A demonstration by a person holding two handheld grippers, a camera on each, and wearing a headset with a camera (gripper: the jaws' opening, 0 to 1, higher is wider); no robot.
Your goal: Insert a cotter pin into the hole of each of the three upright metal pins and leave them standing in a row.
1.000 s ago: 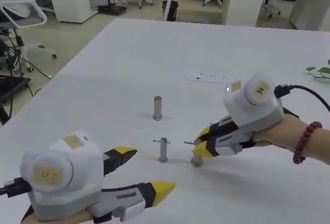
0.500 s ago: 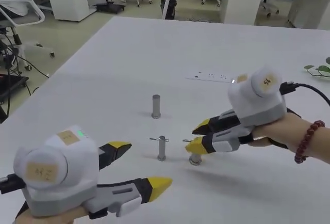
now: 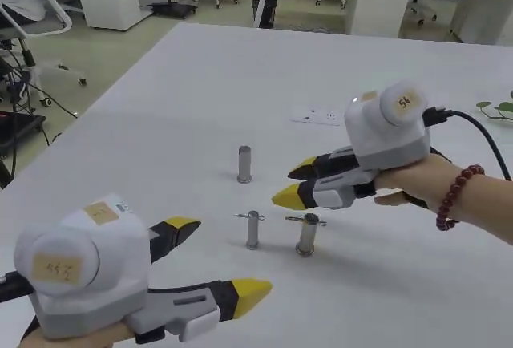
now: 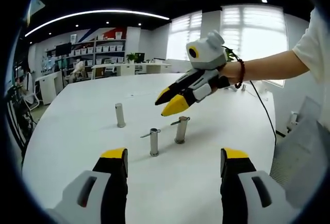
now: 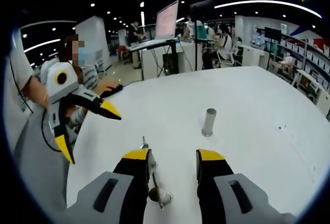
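Head view: white table (image 3: 240,75), office chairs (image 3: 32,13) bkgd; L gripper (image 3: 224,256), R gripper (image 3: 287,186) open, empty.

left hand-held gripper (image 4: 174,154) jaws spread wide, nothing btwn. 3 upright pins on the white desk (image 4: 77,146): left pin (image 4: 119,115) bare, middle pin (image 4: 154,144) & right pin (image 4: 180,131) each w/ a cotter pin (image 4: 147,133) thru. right hand-held gripper (image 4: 164,105) hovers just above right pin.
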